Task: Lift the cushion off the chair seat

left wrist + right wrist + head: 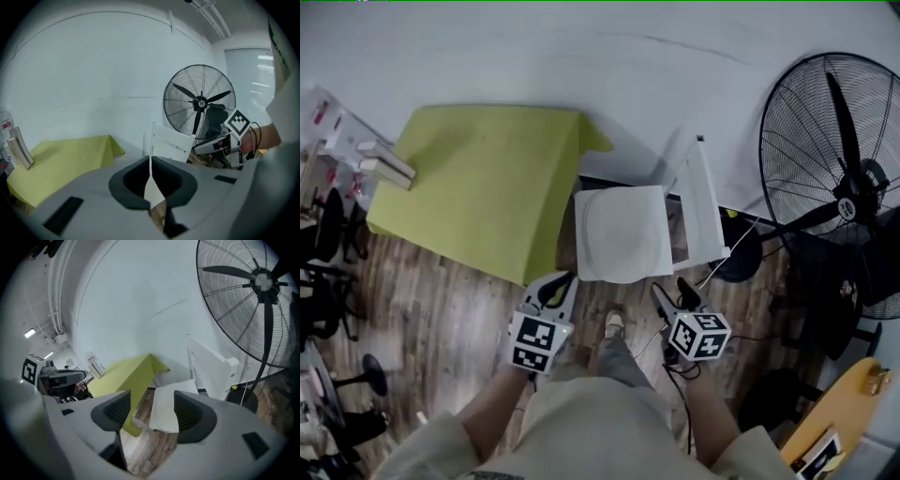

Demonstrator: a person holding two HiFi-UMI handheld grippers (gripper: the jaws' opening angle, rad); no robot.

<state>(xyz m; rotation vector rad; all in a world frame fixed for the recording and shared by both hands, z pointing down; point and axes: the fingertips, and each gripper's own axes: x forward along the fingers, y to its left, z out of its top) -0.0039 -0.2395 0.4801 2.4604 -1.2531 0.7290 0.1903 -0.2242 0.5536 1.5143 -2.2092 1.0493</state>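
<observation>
A white cushion (623,234) lies flat on the seat of a white chair (705,202), whose backrest stands at the right. Both grippers hover just short of the seat's near edge, touching nothing. My left gripper (562,279) is at the cushion's near left corner, and its jaws leave only a thin slit with nothing in it (151,187). My right gripper (670,289) is at the near right corner. Its jaws stand wide apart (151,413), and the cushion (168,411) shows beyond them, untouched.
A table under a yellow-green cloth (478,183) stands close to the chair's left, with books (384,161) on its far end. A big black floor fan (839,178) and its base stand at the right. A white cable (724,261) runs beside the chair. Office chairs (328,234) are at far left.
</observation>
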